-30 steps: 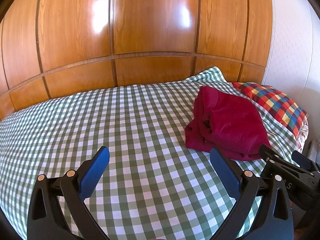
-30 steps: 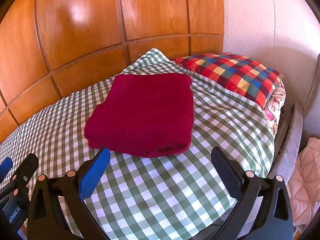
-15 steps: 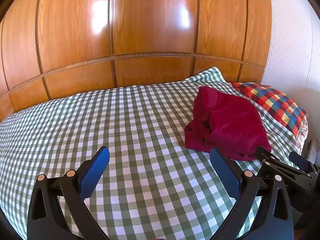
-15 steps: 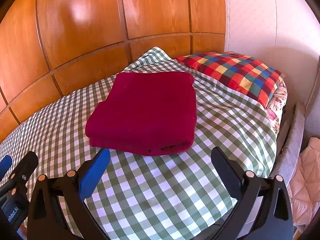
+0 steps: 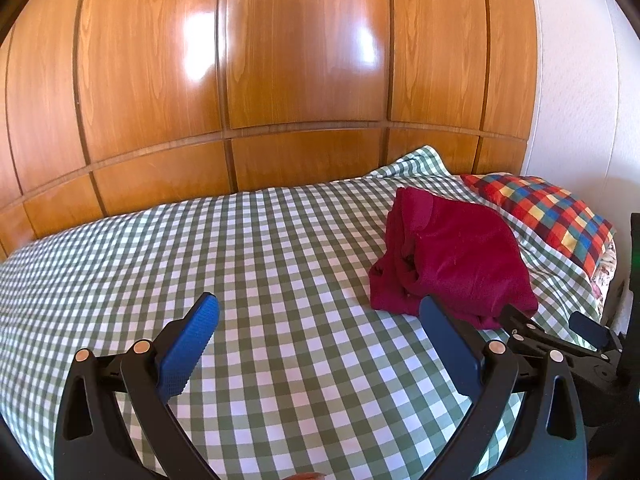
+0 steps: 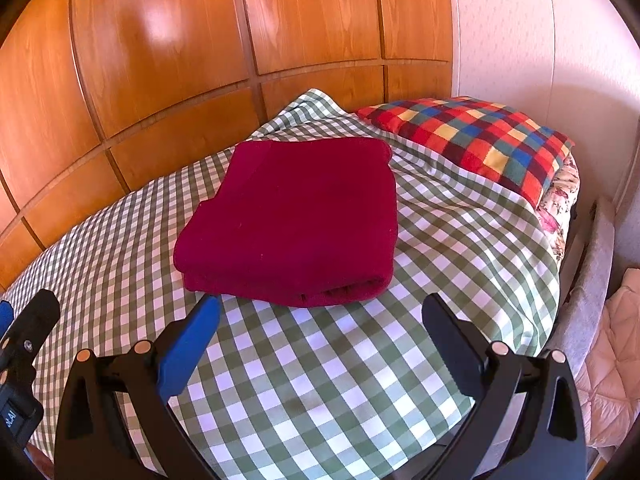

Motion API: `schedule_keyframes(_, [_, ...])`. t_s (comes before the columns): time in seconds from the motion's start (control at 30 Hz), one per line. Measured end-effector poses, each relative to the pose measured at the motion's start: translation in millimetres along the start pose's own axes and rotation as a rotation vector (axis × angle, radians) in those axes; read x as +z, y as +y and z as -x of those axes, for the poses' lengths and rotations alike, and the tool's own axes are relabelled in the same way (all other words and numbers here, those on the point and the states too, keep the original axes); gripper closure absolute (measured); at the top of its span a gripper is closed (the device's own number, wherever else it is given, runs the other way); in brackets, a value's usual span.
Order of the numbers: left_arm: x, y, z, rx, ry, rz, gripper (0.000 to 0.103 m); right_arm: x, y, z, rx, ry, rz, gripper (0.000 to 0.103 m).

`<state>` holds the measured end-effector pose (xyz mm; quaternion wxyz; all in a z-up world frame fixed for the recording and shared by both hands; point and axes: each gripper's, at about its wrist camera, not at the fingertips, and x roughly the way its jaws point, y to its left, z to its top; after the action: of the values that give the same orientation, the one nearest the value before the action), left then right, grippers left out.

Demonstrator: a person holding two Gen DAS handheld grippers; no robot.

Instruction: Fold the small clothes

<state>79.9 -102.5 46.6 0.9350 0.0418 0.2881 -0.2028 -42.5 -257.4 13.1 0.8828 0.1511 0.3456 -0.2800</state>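
Note:
A dark red garment (image 6: 296, 220) lies folded into a thick rectangle on the green checked bed cover (image 6: 320, 380), near the head of the bed. In the left wrist view the same red garment (image 5: 456, 264) sits at the right, with looser folds showing on its left side. My right gripper (image 6: 320, 312) is open, just short of the garment's near edge, nothing between its fingers. My left gripper (image 5: 318, 312) is open over bare checked cover (image 5: 200, 260), to the left of the garment. The right gripper (image 5: 560, 336) shows at the lower right of the left wrist view.
A multicoloured checked pillow (image 6: 472, 140) lies at the head of the bed, right of the garment. Glossy wooden panels (image 5: 280, 80) run along the bed's far side. The bed's right edge drops to a grey rail (image 6: 592, 280) and pale quilted fabric (image 6: 616, 360).
Both grippers have pulled back slightly from the garment, which now sits a little farther away in the right wrist view. The garment itself has not moved; both grippers stay open.

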Motion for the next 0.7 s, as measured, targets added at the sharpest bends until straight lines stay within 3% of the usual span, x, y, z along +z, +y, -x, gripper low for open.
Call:
schedule_keyframes(0.53, [-3.0,3.0,-9.4,-0.010,0.036,0.020,0.004,-0.2,1.5,-0.7,0.000,-0.014,0.015,0.002])
schedule_keyframes(0.7, [-8.4,2.5,-19.3,-0.004,0.064,0.020,0.004,12.7,-24.4,-7.2,-0.047,-0.030,-0.035,0.002])
